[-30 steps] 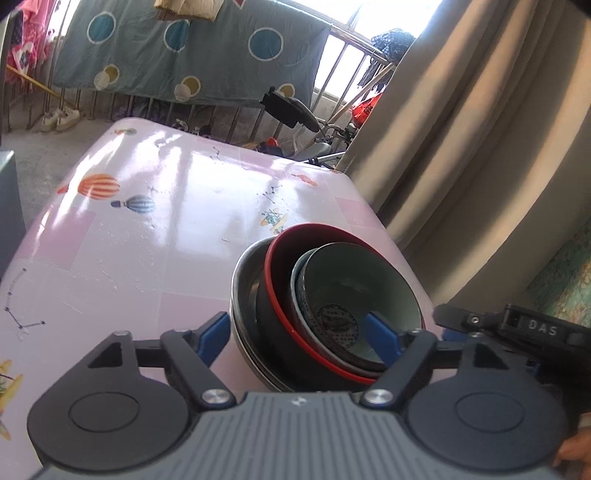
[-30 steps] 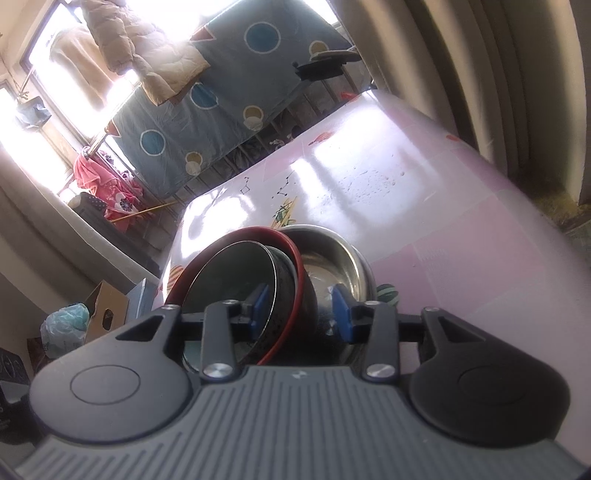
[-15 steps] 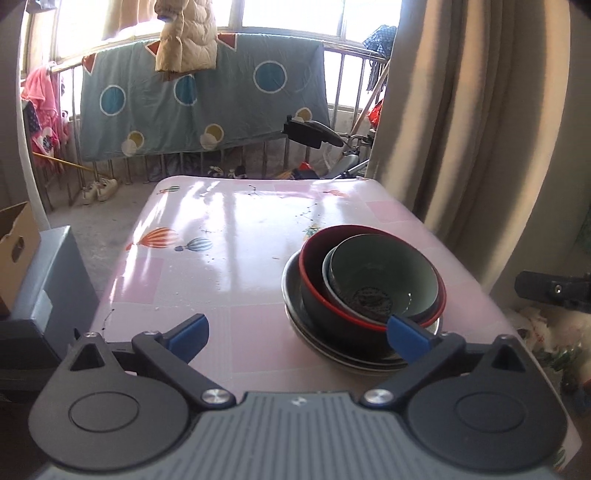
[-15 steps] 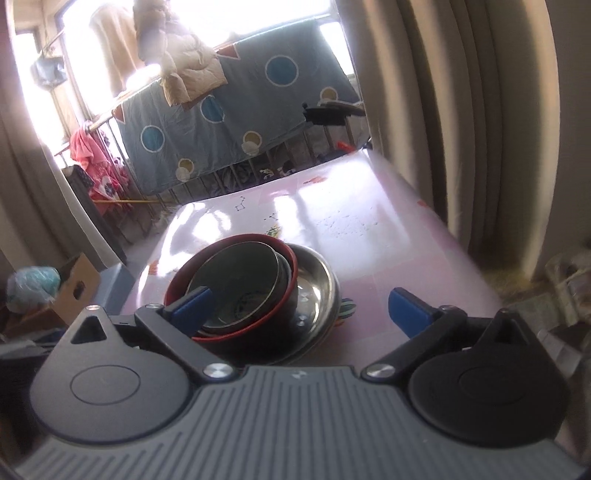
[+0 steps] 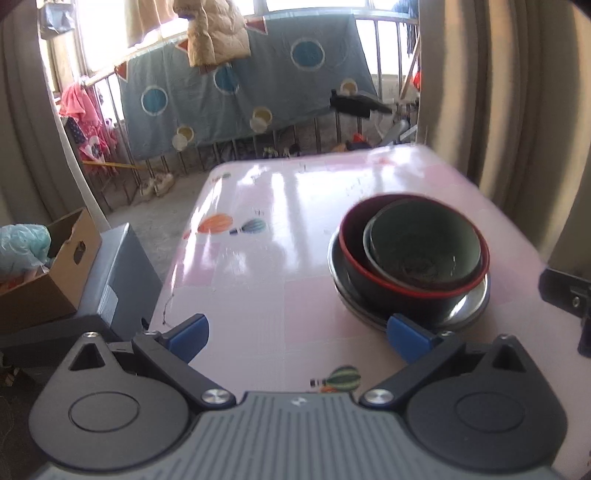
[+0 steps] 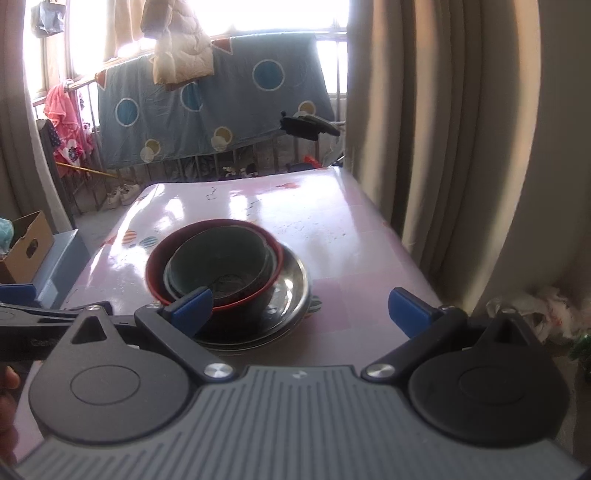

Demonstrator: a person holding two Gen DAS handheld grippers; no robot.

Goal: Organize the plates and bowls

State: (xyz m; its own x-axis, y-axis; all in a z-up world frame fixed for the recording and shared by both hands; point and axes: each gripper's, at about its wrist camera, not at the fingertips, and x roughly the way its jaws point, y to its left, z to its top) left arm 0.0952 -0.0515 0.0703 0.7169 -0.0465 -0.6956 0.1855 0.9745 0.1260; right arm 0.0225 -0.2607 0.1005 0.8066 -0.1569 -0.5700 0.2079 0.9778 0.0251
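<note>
Stacked bowls on table, claws apart

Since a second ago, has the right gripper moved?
Yes. The right gripper has opened and backed away from the stacked bowls, which now sit farther off on the pink table.

**Bright window, shiny surface, a bit of blur**

Strong daylight comes in through the window at the back, and it is so bright there that it looks pure white. The pink surface shines with white glare patches in both views. The stacked bowls look dark inside and are a little smeared in the left view. The curtain bends at the edges because of the round lens. The corners go dark.
</note>
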